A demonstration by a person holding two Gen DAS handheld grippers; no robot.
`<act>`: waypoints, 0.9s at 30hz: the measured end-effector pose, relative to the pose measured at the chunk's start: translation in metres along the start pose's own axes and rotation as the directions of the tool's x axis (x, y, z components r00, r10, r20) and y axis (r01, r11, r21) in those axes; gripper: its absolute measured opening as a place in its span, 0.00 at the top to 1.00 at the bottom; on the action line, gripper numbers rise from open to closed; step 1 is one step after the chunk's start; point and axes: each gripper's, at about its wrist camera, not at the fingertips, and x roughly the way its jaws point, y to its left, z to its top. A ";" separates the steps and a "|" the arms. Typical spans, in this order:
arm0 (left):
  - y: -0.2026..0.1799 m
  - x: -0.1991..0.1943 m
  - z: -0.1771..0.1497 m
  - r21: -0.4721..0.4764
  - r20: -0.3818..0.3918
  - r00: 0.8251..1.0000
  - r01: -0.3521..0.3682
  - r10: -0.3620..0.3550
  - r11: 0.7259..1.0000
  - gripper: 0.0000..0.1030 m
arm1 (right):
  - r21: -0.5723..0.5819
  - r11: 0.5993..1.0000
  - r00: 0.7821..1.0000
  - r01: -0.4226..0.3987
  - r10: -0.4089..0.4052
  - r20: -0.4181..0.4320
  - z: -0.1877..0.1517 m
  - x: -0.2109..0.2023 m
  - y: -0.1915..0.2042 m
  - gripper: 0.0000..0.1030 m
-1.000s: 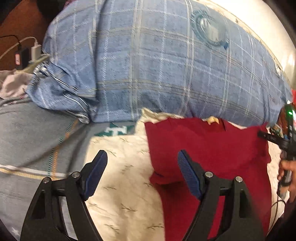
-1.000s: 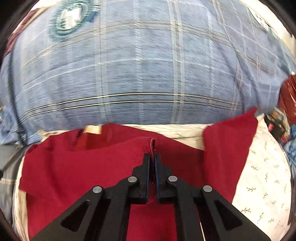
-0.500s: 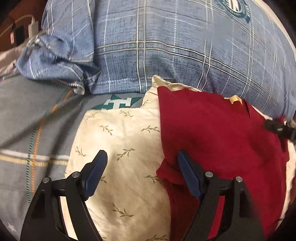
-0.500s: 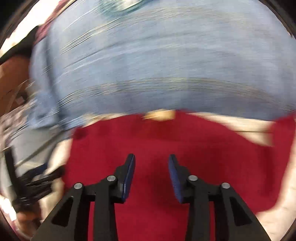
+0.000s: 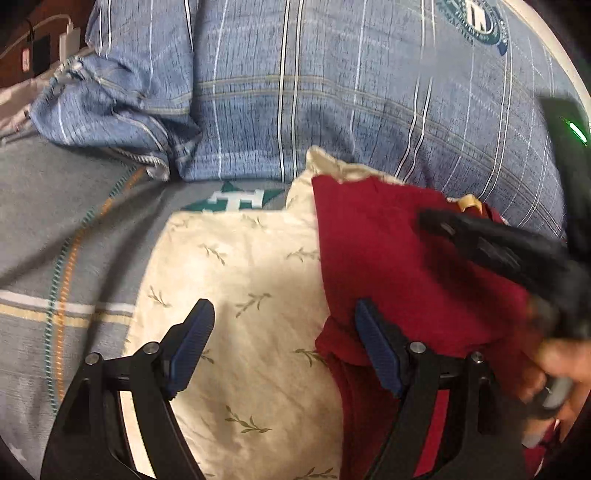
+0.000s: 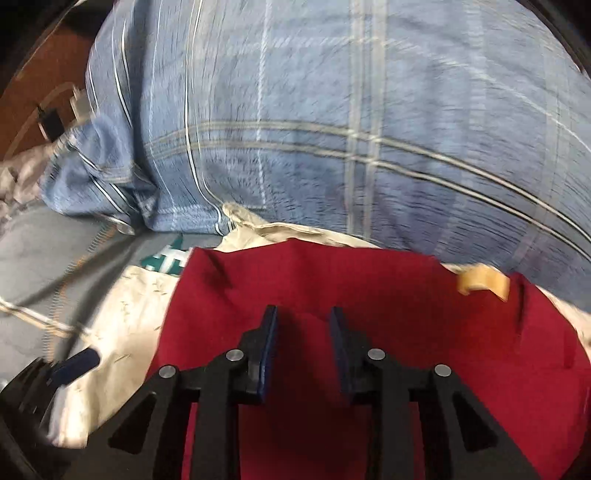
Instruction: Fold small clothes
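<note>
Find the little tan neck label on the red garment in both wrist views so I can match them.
Left wrist: tan label, upper right, at the red garment's far edge.
Right wrist: tan label, right of centre, same edge.
Shared landmark: the blue plaid pillow just behind it.

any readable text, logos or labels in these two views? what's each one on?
"H": white block letter on a teal patch of the grey bedspread, partly hidden by the cream pillow.
Round teal crest on the blue plaid pillow: ring lettering too small and warped to read.
Tan neck tag on the red garment: blurred, no text legible.
Nothing else readable in either view.
</note>
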 end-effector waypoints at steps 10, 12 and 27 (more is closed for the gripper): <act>-0.034 -0.007 0.013 -0.009 0.038 0.996 0.080 -0.080 0.997 0.24 | 0.165 0.957 0.970 0.237 -0.226 -0.085 -0.067 -0.053 -0.109 0.51; -0.042 0.007 0.008 0.004 -0.017 0.997 0.078 -0.078 0.997 0.24 | 0.203 0.961 0.980 0.187 -0.171 -0.098 -0.074 -0.054 -0.126 0.53; -0.060 -0.003 0.007 0.041 0.010 0.998 0.062 -0.063 0.997 0.24 | 0.504 0.805 0.940 0.313 -0.337 -0.046 -0.106 -0.147 -0.280 0.38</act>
